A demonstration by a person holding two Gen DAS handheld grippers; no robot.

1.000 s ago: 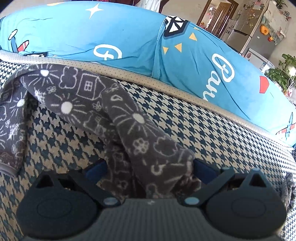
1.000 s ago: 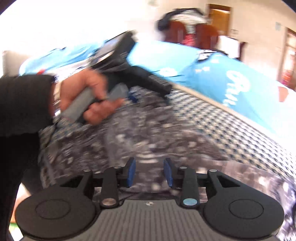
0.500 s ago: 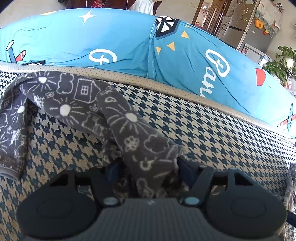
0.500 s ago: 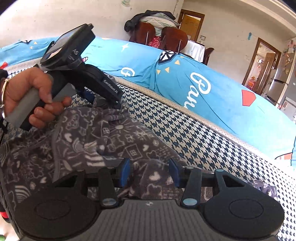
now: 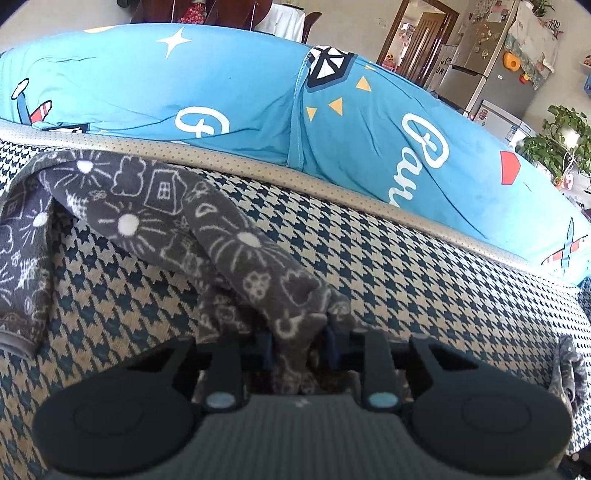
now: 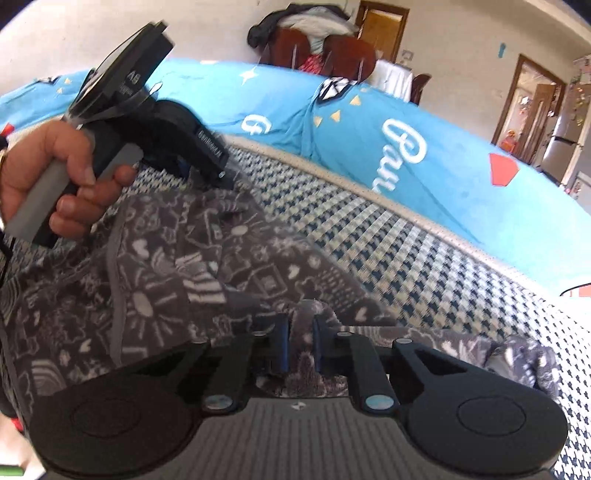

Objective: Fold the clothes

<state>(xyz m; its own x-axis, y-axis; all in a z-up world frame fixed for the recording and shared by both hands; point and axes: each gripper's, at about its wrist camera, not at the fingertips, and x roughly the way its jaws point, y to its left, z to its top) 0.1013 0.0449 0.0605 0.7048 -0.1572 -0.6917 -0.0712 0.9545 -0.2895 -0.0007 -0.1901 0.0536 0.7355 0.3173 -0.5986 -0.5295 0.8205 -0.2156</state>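
Across the houndstooth sofa seat (image 5: 424,280) lay one grey printed garment (image 5: 159,218), patterned with white houses, suns and clouds, partly spread flat and partly lifted into a ridge.

Left hand-held gripper (image 5: 299,349): jaws drawn narrow and clamped on a bunched fold of the garment, the cloth rising from the fingers and running away toward the far left of the seat. Seen from the right wrist view, this same tool (image 6: 155,122) was held by a person's hand (image 6: 55,177) above the cloth's far edge.

Right hand-held gripper (image 6: 299,347): jaws likewise narrow, pinching a raised tuck of the garment (image 6: 166,266) close to the near edge of the seat; a grey hem band (image 6: 114,280) ran down the cloth to its left.

Surroundings, listed:
- Blue cushion cover (image 5: 229,92) with white lettering, stars and coloured shapes, lying along the back of the seat behind a beige perforated trim (image 5: 258,170).
- Refrigerator (image 5: 491,66) with magnets, far right of the room.
- Potted plant (image 5: 554,144) beside it.
- Wooden door (image 6: 532,103), open.
- Chairs heaped with clothing (image 6: 314,33) behind the sofa.

Obstruction: the gripper bodies hid the cloth directly beneath each grip. The right wrist view was slightly blurred.
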